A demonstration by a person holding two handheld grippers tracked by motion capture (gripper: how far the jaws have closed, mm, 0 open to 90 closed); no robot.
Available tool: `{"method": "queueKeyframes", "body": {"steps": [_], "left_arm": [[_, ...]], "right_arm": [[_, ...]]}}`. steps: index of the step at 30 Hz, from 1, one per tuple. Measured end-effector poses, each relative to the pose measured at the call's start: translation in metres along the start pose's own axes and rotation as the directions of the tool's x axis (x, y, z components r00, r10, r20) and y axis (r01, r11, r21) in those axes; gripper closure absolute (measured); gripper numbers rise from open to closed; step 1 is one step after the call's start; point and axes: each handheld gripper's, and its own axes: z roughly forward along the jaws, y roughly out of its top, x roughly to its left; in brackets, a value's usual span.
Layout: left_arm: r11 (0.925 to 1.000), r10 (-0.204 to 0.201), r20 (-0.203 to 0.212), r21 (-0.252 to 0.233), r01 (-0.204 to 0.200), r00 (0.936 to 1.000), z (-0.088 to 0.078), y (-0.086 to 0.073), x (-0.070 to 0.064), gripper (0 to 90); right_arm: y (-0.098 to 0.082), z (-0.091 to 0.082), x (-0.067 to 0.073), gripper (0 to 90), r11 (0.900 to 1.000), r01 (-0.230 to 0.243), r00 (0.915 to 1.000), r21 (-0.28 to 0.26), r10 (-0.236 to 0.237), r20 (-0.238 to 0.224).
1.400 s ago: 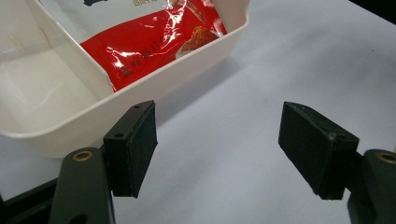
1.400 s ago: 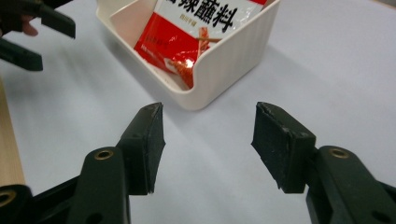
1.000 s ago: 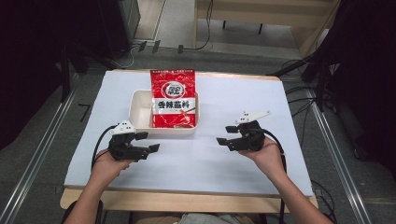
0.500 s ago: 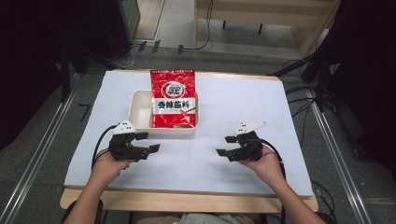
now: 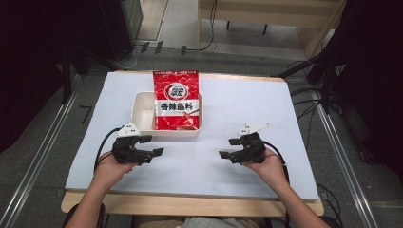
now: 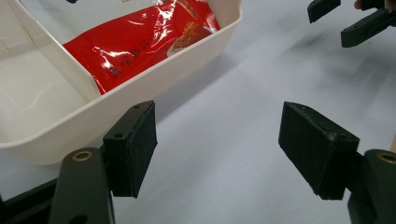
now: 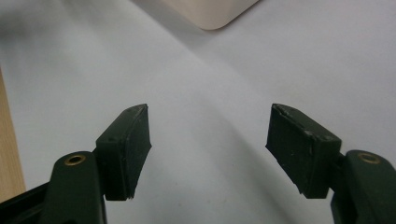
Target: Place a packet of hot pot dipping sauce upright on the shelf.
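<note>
We see a red snack packet (image 5: 176, 101) lying in a white tray (image 5: 142, 110) at the middle of the table's far half; the packet's far end overhangs the tray's far rim and rests on the white table (image 5: 266, 114). We judge the packet light, soft and crinkly, its glossy film slippery and its contents likely brittle, so a firm squeeze on the belly could crush them. The better hold, in our view, is the flat sealed edge at the far end, which stands free of the tray wall, or the near edge seen in the left gripper view (image 6: 140, 46), though the tray's near wall crowds that one. The tray is shallow and thin-walled; we expect it to slide if the packet drags on it.

The left gripper (image 5: 154, 152) rests near the tray's near left corner, its 2 jaws wide apart with nothing between them. The right gripper (image 5: 227, 154) sits lower right of the tray, well apart from it; its 2 jaws have just been opening and stand wide, with bare table between them. Beyond the table we note cables (image 5: 304, 90) on the floor and metal rails (image 5: 43, 156) at the left, none in the way.
</note>
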Motion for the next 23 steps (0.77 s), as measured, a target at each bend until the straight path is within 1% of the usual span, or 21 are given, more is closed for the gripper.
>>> {"method": "queueKeyframes", "body": {"steps": [4,5,16,23], "left_arm": [[1.0000,0.002,0.001,0.000,-0.002,1.0000,-0.0003,0.0001,0.0002,28.9],[1.0000,-0.002,-0.001,-0.003,0.002,1.0000,-0.0010,0.0000,0.0010,28.9],[1.0000,-0.005,0.000,-0.006,0.005,1.0000,-0.0013,0.0000,0.0013,28.9],[0.9999,-0.010,-0.002,-0.012,0.010,0.9999,-0.0016,-0.0002,0.0025,28.9]], "right_arm": [[-0.0007,0.0014,-0.0001,30.1,1.000,-0.009,1.0000,0.007,0.009,0.003],[-0.0005,0.0017,0.0007,29.4,1.000,-0.003,0.9999,0.003,0.003,0.017],[-0.0010,0.0014,0.0005,29.3,1.000,-0.008,0.9997,0.005,0.008,0.021],[-0.0015,0.0033,0.0011,28.9,1.000,0.000,0.9998,0.012,-0.001,0.022]]}}
